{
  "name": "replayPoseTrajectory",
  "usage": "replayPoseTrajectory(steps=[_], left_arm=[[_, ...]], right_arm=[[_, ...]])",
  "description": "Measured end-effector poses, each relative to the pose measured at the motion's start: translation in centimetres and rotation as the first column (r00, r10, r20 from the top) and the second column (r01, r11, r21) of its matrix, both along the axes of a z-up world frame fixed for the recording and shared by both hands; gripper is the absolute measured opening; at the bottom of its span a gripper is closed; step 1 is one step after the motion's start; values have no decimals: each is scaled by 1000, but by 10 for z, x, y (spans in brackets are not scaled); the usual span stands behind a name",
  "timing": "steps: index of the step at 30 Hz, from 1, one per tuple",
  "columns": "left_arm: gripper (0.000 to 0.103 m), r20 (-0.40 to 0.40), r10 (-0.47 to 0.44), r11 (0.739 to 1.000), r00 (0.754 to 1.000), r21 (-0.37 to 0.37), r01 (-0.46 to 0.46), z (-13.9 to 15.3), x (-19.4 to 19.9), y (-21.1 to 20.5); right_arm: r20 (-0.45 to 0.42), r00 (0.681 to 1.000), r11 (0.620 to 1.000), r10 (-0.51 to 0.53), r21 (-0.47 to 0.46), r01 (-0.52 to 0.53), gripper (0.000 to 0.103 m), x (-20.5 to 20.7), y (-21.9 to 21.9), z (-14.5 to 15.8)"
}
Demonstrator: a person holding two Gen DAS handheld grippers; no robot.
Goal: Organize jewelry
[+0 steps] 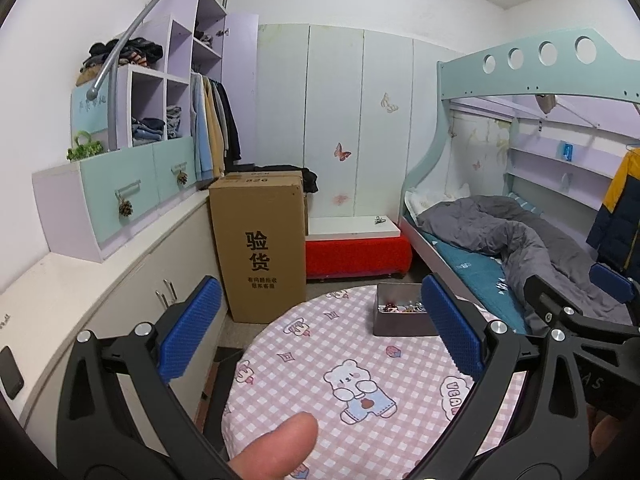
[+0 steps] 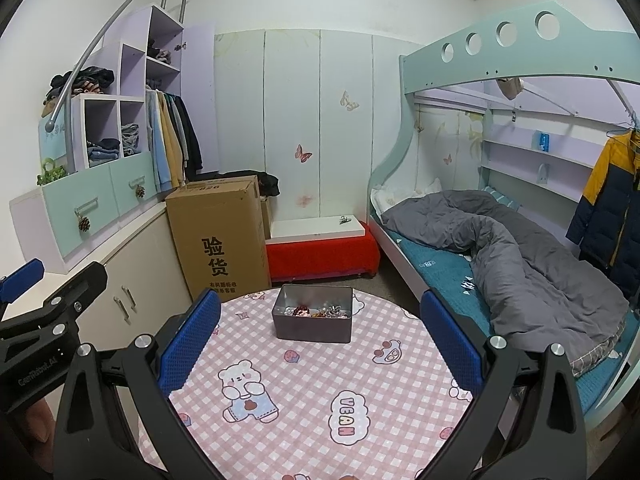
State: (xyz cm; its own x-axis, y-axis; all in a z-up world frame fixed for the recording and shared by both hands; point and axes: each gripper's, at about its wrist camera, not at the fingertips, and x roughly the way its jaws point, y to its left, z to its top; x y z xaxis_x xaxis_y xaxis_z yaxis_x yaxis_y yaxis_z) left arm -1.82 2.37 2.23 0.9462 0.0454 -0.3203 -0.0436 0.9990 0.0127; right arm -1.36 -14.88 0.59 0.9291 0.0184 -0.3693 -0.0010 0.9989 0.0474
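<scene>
A dark grey open tin box stands at the far side of a round table with a pink checked cloth. Small jewelry pieces lie mixed inside it. In the left wrist view the box sits to the right of centre, partly behind a blue pad. My left gripper hovers open above the table's left part, nothing between its fingers. My right gripper is open too, held short of the box, which lies between its fingers in the view. A thumb shows at the bottom of the left view.
A tall cardboard box stands on the floor beyond the table, a red bench beside it. A bunk bed with a grey quilt fills the right. A cabinet counter runs along the left.
</scene>
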Motion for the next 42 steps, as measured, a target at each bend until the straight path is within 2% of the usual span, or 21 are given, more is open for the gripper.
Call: replayPoseTrajectory(steps=[42], left_arm=[[97, -1, -9, 1000, 1000, 18, 9, -2, -3, -1]], right_arm=[[0, 1000, 1000, 1, 7, -1, 96, -1, -2, 0]])
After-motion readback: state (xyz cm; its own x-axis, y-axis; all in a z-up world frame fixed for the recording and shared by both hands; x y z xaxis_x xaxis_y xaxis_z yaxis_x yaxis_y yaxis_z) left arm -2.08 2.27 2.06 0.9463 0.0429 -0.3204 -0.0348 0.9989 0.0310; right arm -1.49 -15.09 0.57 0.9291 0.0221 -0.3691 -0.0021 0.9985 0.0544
